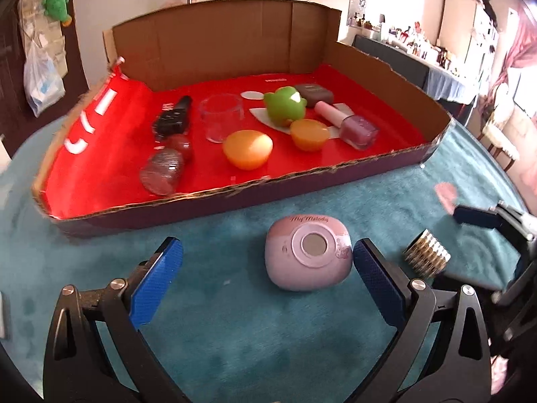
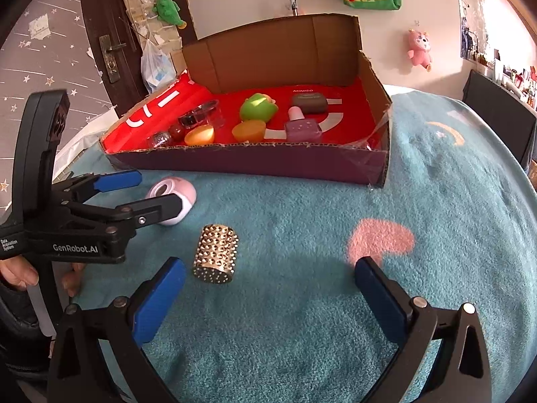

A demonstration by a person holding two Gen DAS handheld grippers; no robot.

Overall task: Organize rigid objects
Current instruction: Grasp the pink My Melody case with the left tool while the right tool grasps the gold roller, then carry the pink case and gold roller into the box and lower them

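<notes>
Left gripper (image 1: 267,262) gapes wide around the pink case (image 1: 308,257), gripping nothing. Right gripper (image 2: 270,277) hangs released near the studded cylinder (image 2: 216,258), before the box (image 2: 255,163)

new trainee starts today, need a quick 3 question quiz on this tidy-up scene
1. True or false: the pink rounded case already lies inside the cardboard box.
2. Which gripper has the pink rounded case between its open fingers? A) left gripper B) right gripper
3. Fill in: the studded gold cylinder lies on the teal ____, outside the box.

Key: 1 false, it sits on the cloth in front of the box; 2 A; 3 cloth.
</notes>
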